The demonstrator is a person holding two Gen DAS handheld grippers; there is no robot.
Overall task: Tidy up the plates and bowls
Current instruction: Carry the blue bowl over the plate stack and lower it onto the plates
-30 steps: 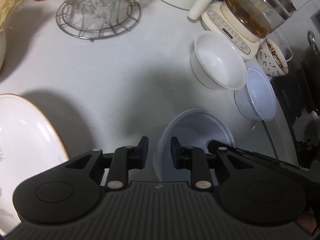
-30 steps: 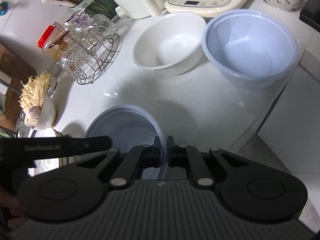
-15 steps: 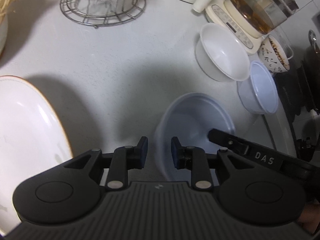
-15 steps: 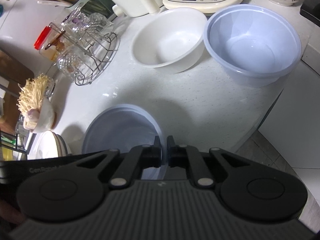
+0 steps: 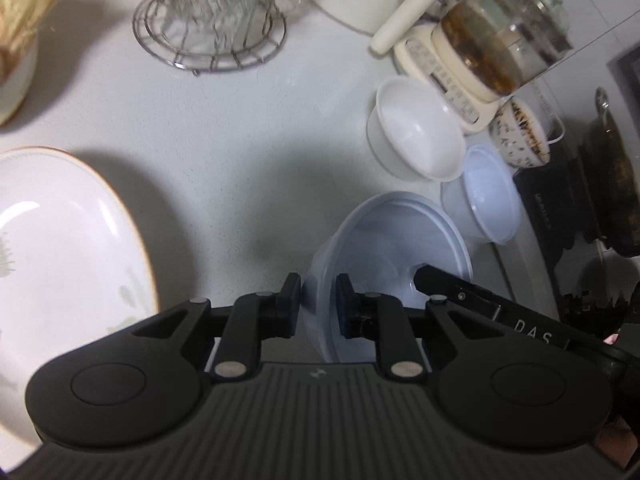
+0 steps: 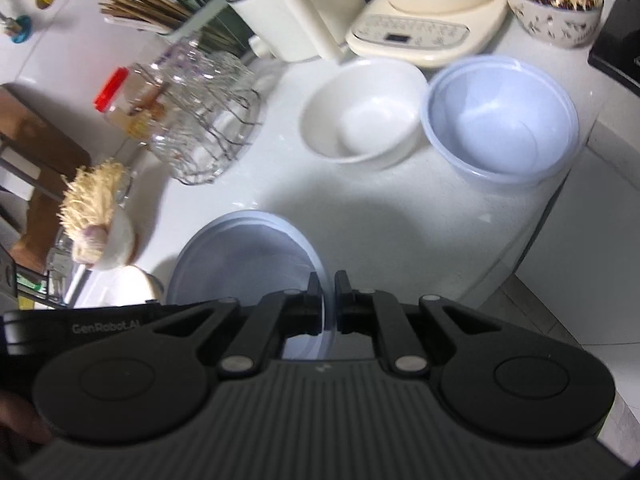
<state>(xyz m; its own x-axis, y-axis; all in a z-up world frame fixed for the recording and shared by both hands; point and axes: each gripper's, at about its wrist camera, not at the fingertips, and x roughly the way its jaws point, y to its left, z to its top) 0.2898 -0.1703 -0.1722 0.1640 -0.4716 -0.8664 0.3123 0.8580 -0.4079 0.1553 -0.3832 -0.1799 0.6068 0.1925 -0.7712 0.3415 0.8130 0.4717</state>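
Right gripper [image 6: 327, 300] clamped on blue bowl [image 6: 248, 256] rim, above table [image 6: 400, 232] | left gripper [image 5: 318, 302] narrow, straddling far rim, unclamped | I judge bowl light, thin, flexible; grip rim.

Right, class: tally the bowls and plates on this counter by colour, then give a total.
Translucent blue plastic bowls: 2, the near one and the far one
White bowl: 1
Patterned bowl: 1
White plate with orange rim: 1
Total: 5
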